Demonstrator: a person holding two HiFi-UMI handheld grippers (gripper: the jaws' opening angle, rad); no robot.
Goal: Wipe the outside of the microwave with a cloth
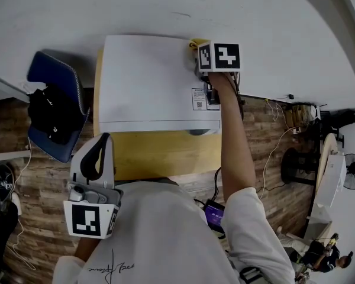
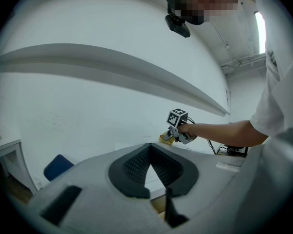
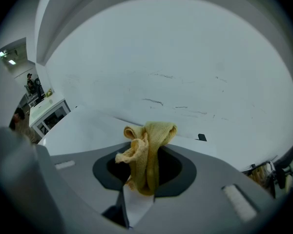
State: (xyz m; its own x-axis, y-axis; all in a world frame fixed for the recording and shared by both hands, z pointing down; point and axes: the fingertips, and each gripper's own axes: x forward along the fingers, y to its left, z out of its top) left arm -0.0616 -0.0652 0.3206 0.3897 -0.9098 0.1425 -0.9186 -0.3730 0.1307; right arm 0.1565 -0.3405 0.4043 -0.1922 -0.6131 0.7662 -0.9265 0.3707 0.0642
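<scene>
White wall (image 1: 165, 5) rising behind the wooden bench (image 1: 160, 152), white microwave (image 1: 148, 81) sitting on it, my right gripper (image 1: 200, 52) clenching the yellow cloth (image 3: 147, 147) at the microwave's top rear corner, my left gripper (image 2: 149, 147) hovering in front of the microwave, jaws pressing together, empty.

— What is the person wearing?
— A white short-sleeved T-shirt (image 1: 165, 235), with dark script running low across it.
— And the tools?
— The left gripper (image 1: 105, 138) and right gripper (image 1: 197, 47) are showing grey shells, each carrying a white cube (image 1: 89, 219) (image 1: 220, 56) with black square markers.
</scene>
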